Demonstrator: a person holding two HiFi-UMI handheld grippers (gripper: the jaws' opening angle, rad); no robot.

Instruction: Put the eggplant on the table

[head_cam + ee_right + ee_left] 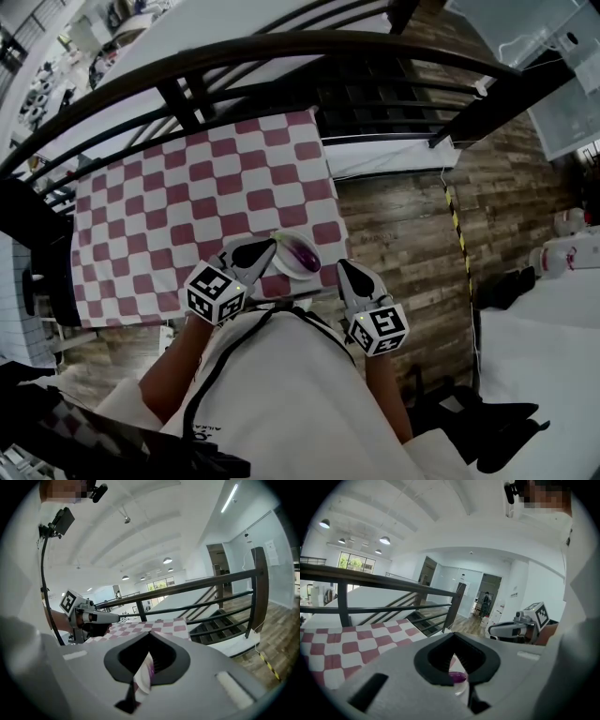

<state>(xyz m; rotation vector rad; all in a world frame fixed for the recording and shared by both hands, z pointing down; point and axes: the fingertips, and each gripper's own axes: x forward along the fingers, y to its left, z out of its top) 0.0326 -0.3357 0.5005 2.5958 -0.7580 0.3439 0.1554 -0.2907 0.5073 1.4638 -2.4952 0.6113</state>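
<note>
eggplant on white plate at checked tablecloth edge, left gripper and right gripper both clenched

1. The left gripper points forward and a little down, with its jaws drawn together.
2. The right gripper is held beside it at the same slant, jaws fully closed.
3. The left forearm and the right forearm are bare and reach forward from the body.
</note>
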